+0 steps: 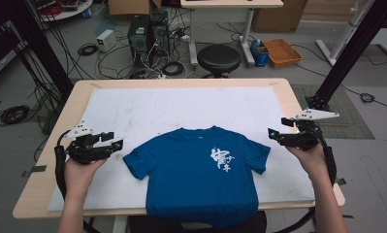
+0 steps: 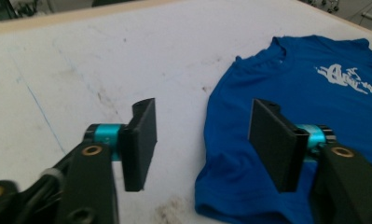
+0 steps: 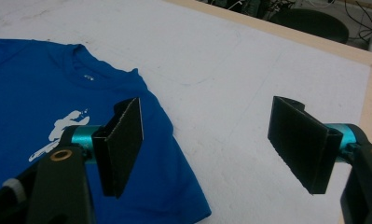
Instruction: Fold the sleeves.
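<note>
A blue T-shirt lies flat, front up, on the white sheet that covers the desk, with its bottom hem hanging a little over the near edge of the desk. The left gripper hangs just beside the shirt's left sleeve, and its 2 fingers are apart with nothing between them; in the left gripper view the sleeve edge sits in the gap below them, not yet touched. The right gripper hangs just beside the shirt's right sleeve, and its fingers are spread wide and empty too. The step looks like grabbing both sleeves to start folding the shirt. To do it well, each gripper should go down until 1 finger slides under the sleeve edge and the other stays on top, then pinch. Grab only the sleeve cloth, not the white sheet under the shirt. Both sides should pinch at matching spots on the shirt, so it lifts evenly and stays smooth.
</note>
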`<state>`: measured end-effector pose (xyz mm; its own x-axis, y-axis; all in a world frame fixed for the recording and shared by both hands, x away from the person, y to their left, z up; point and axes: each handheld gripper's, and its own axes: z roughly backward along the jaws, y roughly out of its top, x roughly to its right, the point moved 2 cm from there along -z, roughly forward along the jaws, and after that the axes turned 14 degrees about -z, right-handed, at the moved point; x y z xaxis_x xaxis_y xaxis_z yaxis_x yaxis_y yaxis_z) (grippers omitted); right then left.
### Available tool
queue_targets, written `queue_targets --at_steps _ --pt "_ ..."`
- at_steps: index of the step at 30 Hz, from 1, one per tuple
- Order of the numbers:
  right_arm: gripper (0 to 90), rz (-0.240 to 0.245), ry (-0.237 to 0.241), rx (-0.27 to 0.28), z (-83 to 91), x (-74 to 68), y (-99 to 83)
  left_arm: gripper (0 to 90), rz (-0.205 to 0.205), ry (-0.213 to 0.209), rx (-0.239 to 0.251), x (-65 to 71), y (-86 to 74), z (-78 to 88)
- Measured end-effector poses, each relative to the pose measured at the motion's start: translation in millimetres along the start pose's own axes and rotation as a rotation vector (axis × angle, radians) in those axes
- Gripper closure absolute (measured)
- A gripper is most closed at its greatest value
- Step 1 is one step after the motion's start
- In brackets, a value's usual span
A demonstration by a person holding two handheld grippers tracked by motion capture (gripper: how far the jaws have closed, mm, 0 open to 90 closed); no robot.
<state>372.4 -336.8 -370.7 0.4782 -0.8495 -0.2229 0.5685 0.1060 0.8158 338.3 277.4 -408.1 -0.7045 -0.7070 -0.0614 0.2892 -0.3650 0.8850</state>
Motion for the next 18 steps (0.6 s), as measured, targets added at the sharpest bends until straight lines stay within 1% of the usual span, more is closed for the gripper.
queue_targets --at_steps 1,3,4,5,6,7,9,12,14,16,18 --pt "26.3 0.000 0.000 0.000 0.0 0.0 0.0 46.6 0.009 -0.006 -0.017 -0.7 -2.7 -0.9" --pt "26.3 0.004 0.000 -0.002 -0.7 0.4 -0.3 52.4 0.027 -0.013 -0.043 -1.5 -8.1 -3.6" --pt "26.3 0.004 0.000 -0.002 -0.7 0.4 -0.3 52.4 0.037 -0.015 -0.056 -1.6 -10.8 -5.0" --pt "26.3 0.003 -0.001 -0.002 -0.8 0.5 -0.4 54.0 0.036 -0.018 -0.070 -2.1 -13.7 -6.5" --pt "26.4 0.004 -0.002 -0.002 -0.8 0.7 -0.4 54.8 0.047 -0.020 -0.080 -1.8 -16.3 -8.3" --pt "26.3 0.004 -0.002 0.000 -0.8 0.6 -0.4 56.0 0.059 -0.025 -0.100 -1.5 -21.2 -11.9" --pt "26.3 0.002 -0.004 -0.002 -0.7 0.7 -0.5 56.9 0.075 -0.029 -0.125 -0.7 -25.2 -15.7" --pt "26.4 0.000 -0.004 -0.002 -0.8 0.3 -0.6 58.4 0.083 -0.036 -0.142 0.6 -27.9 -19.0" --pt "26.4 0.002 -0.004 -0.001 -1.1 0.3 -0.6 60.5 0.077 -0.045 -0.164 2.8 -29.6 -22.3" --pt "26.4 0.003 -0.004 0.000 -1.1 0.4 -0.6 61.9 0.075 -0.047 -0.171 3.4 -29.7 -23.0" --pt "26.4 0.002 -0.004 -0.001 -1.4 0.4 -0.7 63.7 0.073 -0.051 -0.190 4.8 -30.2 -25.1"
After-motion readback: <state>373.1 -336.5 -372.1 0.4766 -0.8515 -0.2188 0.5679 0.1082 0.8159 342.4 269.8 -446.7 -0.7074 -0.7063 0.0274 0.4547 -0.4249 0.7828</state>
